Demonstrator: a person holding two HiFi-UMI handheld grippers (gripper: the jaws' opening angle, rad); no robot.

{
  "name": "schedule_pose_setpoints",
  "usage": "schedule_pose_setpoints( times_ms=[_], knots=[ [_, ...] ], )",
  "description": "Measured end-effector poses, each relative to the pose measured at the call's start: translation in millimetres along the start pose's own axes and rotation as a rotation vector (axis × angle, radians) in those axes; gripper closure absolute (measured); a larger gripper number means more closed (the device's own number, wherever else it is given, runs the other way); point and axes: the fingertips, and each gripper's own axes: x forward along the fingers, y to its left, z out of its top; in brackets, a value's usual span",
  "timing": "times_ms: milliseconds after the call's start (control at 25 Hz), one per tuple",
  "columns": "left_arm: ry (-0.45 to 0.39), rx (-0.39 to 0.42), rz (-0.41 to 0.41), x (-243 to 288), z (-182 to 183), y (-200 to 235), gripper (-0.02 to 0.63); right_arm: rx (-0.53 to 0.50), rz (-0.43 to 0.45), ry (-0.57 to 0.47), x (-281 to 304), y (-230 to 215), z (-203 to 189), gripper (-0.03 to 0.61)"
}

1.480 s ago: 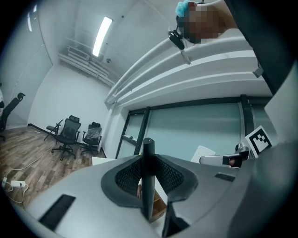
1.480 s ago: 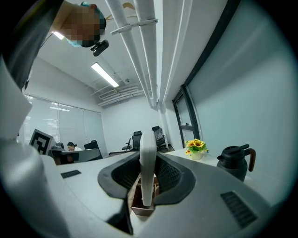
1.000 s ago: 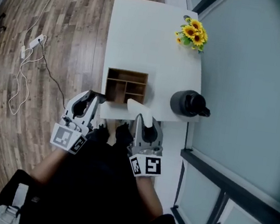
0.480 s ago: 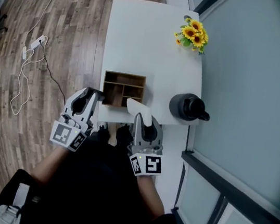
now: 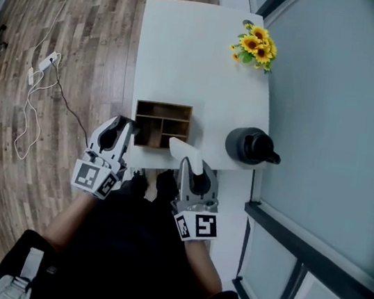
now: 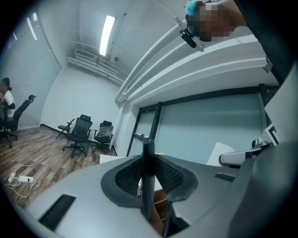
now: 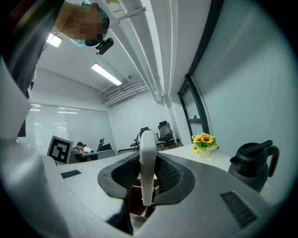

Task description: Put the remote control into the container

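A wooden container (image 5: 163, 110) with several compartments stands at the near edge of the white table (image 5: 180, 60). My right gripper (image 5: 187, 155) is shut on a white remote control (image 5: 181, 144), whose tip reaches the container's near right corner. In the right gripper view the white remote control (image 7: 147, 158) stands edge-on between the pads, above the container (image 7: 138, 213). My left gripper (image 5: 127, 129) sits at the container's near left corner, shut on a slim dark remote (image 6: 148, 167). The container (image 6: 161, 210) shows below it.
A black kettle (image 5: 250, 144) stands right of the container, near the table's right edge. A vase of sunflowers (image 5: 255, 43) is at the far right corner. Cables and a power strip (image 5: 46, 60) lie on the wooden floor to the left. A glass wall runs along the right.
Both grippers stay at the table's near edge with their remotes still gripped. The white remote's tip has crept slightly further toward the container.
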Motion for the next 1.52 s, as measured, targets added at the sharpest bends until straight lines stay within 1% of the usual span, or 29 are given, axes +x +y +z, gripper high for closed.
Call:
schedule_pose_setpoints(
  times_ms=[80,240,400,640,760,1000,1240,1400,1520],
  knots=[
    [-0.005,0.001,0.006,5,0,3,0.531,-0.003,0.003,0.004,1,-1,0,0.486],
    [-0.019,-0.001,0.026,16,-3,10,0.531,0.022,-0.009,-0.003,5,-6,0,0.486],
    [-0.022,-0.007,0.056,31,-10,24,0.531,-0.001,0.01,0.024,9,-10,-10,0.486],
    [-0.021,-0.02,0.086,51,-23,38,0.531,0.04,0.014,0.03,22,-13,-10,0.486],
    [-0.026,-0.023,0.099,56,-28,43,0.531,0.026,0.032,0.039,26,-14,-14,0.486],
    [-0.002,-0.035,0.129,64,-44,52,0.531,0.039,0.023,0.051,31,-19,-18,0.486],
    [-0.023,-0.034,0.126,72,-45,54,0.531,0.04,0.037,0.068,37,-21,-24,0.486],
    [-0.008,-0.035,0.128,75,-52,55,0.531,0.074,0.024,0.061,43,-21,-21,0.486],
    [0.002,-0.038,0.136,75,-58,58,0.531,0.054,0.037,0.08,42,-22,-26,0.486]
  ],
)
